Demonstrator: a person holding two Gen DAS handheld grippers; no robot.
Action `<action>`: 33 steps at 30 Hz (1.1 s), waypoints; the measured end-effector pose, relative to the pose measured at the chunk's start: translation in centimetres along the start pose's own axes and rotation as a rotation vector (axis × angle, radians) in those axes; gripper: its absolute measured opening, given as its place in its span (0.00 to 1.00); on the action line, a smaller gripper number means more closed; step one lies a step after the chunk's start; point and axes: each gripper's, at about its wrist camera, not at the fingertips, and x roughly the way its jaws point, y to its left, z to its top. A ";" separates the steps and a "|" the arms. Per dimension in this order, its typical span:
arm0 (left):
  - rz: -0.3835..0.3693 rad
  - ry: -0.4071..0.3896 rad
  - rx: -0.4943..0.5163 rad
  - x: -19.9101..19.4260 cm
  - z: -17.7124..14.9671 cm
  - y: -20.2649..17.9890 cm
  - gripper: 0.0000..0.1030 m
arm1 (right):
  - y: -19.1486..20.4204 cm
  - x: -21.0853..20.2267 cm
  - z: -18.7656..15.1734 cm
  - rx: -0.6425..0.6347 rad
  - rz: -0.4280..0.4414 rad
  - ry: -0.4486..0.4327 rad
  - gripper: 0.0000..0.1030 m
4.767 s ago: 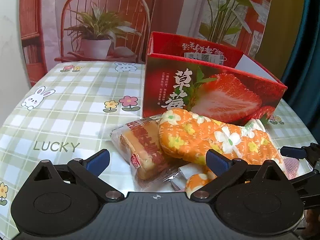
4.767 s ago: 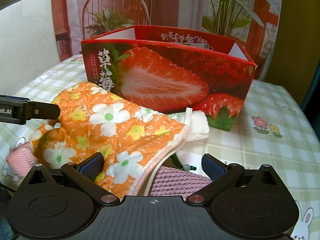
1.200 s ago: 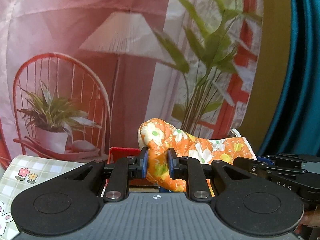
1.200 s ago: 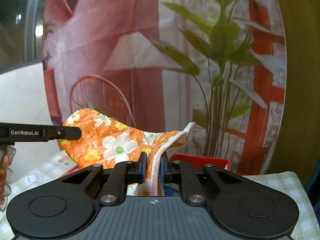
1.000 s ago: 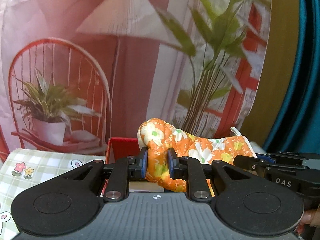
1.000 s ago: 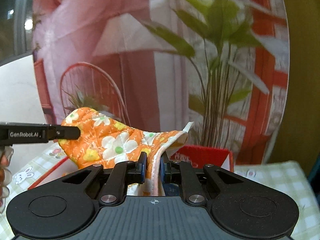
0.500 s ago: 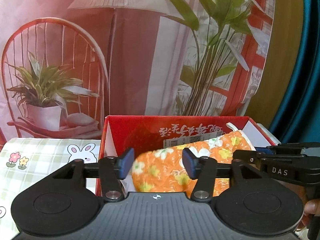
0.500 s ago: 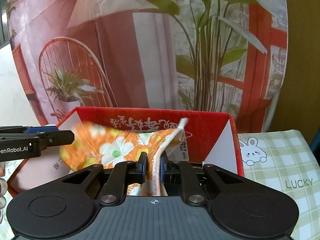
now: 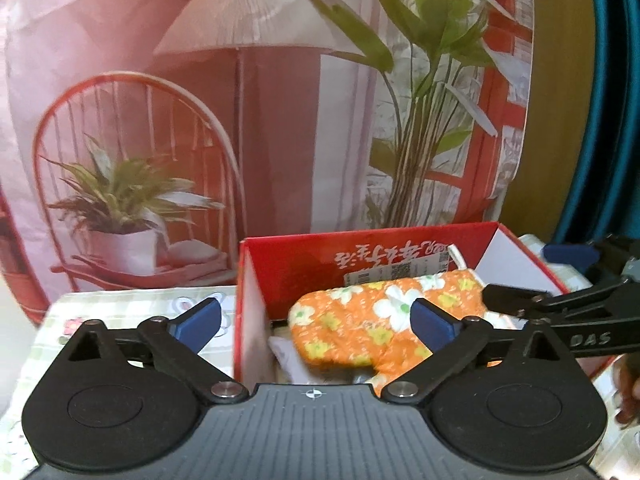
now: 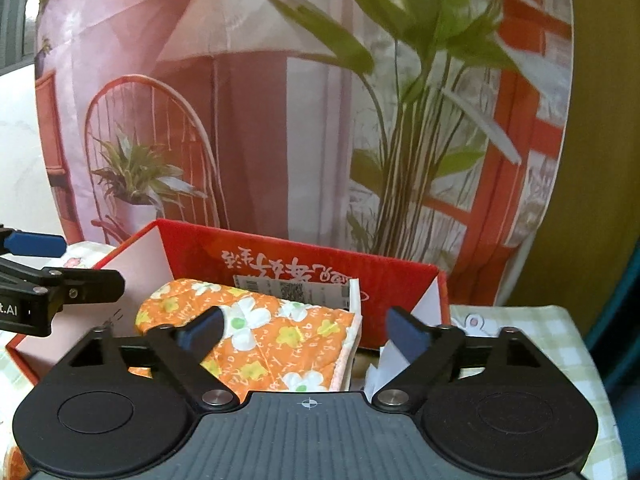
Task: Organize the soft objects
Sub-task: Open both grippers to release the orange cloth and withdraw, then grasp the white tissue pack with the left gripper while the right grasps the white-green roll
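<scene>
Orange flowered oven mitt (image 9: 372, 328) lies inside the red box (image 9: 256, 280) | my left gripper (image 9: 314, 322) spread wide, holding nothing | my right gripper (image 10: 306, 334) spread wide above the mitt, empty

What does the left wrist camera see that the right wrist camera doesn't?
Only the left wrist view shows the mitten's rounded tip, white stuff under it, and the open left tool up close.

Only the right wrist view shows the mitten's open cuff edge and the open right tool up close.

Both show the orange flowery mitten lying inside the red box and the plant backdrop.
</scene>
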 end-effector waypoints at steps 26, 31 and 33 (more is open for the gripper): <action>-0.022 0.099 -0.109 -11.5 -12.1 -0.3 1.00 | 1.6 -13.3 -10.2 0.116 0.049 -0.098 1.00; -0.034 0.105 -0.143 -12.3 -14.2 -0.7 1.00 | 2.0 -13.8 -13.0 0.114 0.024 -0.041 1.00; -0.045 0.106 -0.143 -12.4 -15.1 -1.2 0.99 | 1.9 -13.7 -14.2 0.132 0.015 -0.015 1.00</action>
